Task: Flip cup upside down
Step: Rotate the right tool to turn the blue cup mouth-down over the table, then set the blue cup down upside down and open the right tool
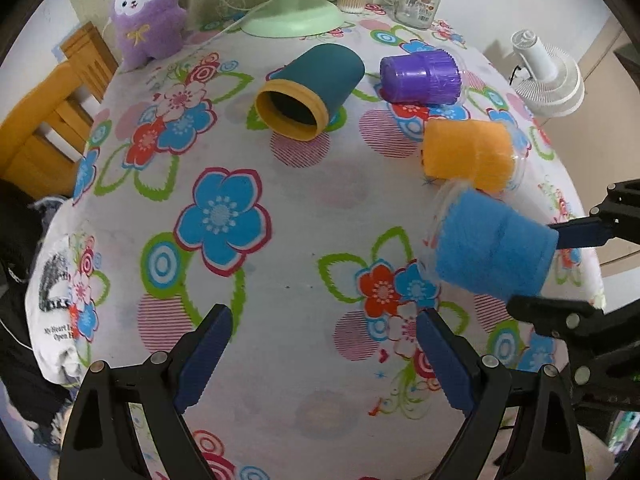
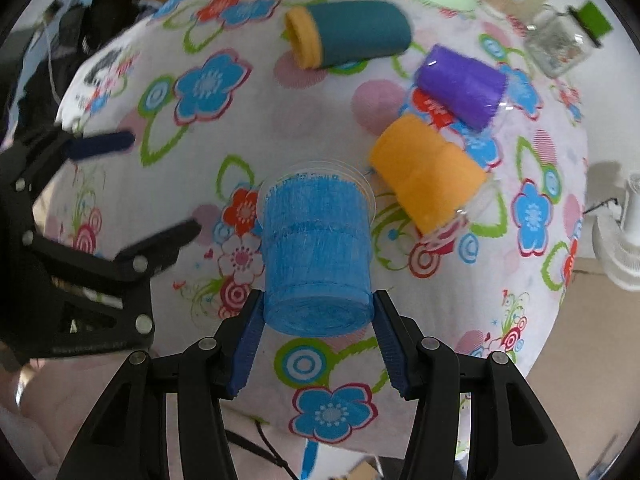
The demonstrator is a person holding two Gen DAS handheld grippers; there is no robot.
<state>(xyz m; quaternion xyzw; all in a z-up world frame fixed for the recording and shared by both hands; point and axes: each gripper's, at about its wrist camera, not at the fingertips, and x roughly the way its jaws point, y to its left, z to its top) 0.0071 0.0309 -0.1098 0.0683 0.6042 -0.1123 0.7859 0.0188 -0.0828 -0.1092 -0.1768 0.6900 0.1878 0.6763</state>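
blue cup [image 2: 316, 256] in right gripper [image 2: 318, 334], tilted, empty

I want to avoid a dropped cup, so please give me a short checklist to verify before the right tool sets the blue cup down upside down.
1. Grip: right tool shut on the blue cup near its closed end: ok.
2. Cup orientation: rim points away from the tool, tilted toward the table, not yet straight down: not ok.
3. Landing spot below the cup is free: ok.
4. Orange cup lies close beside the rim; clearance: cannot tell.
5. Left tool open, holding nothing, apart from the cup: ok.
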